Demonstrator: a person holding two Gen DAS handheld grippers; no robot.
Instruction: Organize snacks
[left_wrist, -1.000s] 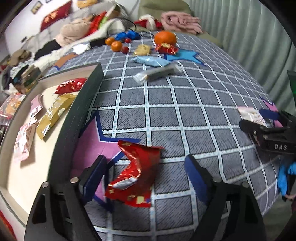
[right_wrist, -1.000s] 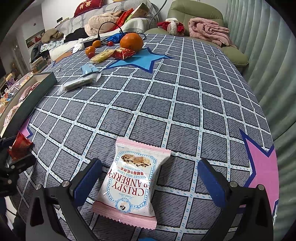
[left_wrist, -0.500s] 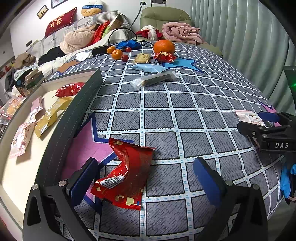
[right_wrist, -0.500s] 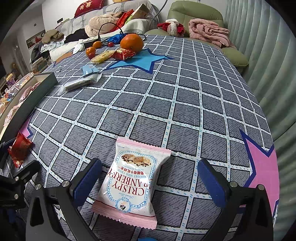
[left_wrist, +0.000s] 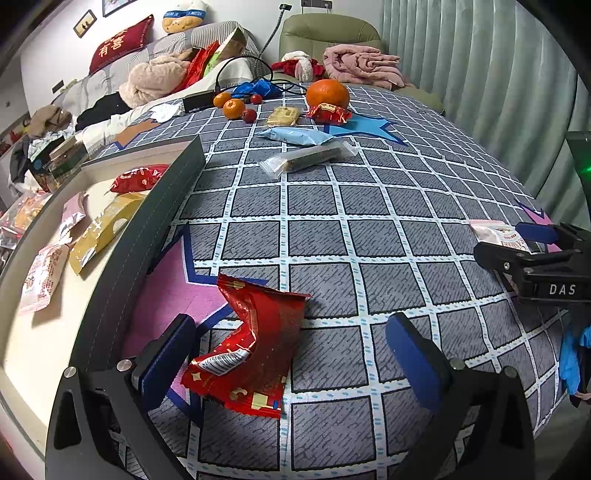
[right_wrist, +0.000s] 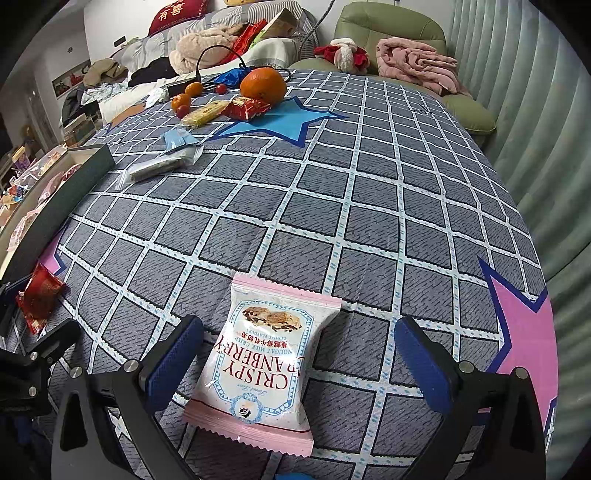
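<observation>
A crumpled red snack packet (left_wrist: 255, 347) lies on the checked tablecloth between the wide-apart fingers of my left gripper (left_wrist: 291, 358), which is open and not pressing on it. The pink and white cranberry nougat packet (right_wrist: 262, 362) lies flat between the fingers of my right gripper (right_wrist: 303, 362), also open, with gaps on both sides. A dark-walled box (left_wrist: 147, 236) at the left holds several packets. The red packet (right_wrist: 38, 295) shows at the left edge of the right wrist view, and the nougat packet (left_wrist: 496, 234) at the right of the left wrist view.
Further back on the cloth lie a clear-wrapped bar (left_wrist: 306, 158), a light blue packet (left_wrist: 295, 136), a yellow biscuit pack (left_wrist: 283, 115), a small red packet (left_wrist: 328, 112), a large orange (left_wrist: 327, 93) and small fruits (left_wrist: 233, 108). A cluttered sofa and green armchair (right_wrist: 391, 26) stand behind; curtains hang at the right.
My left gripper's fingers have spread wider around the red packet, and its view has tipped up slightly. The right gripper and the nougat packet have not moved.
</observation>
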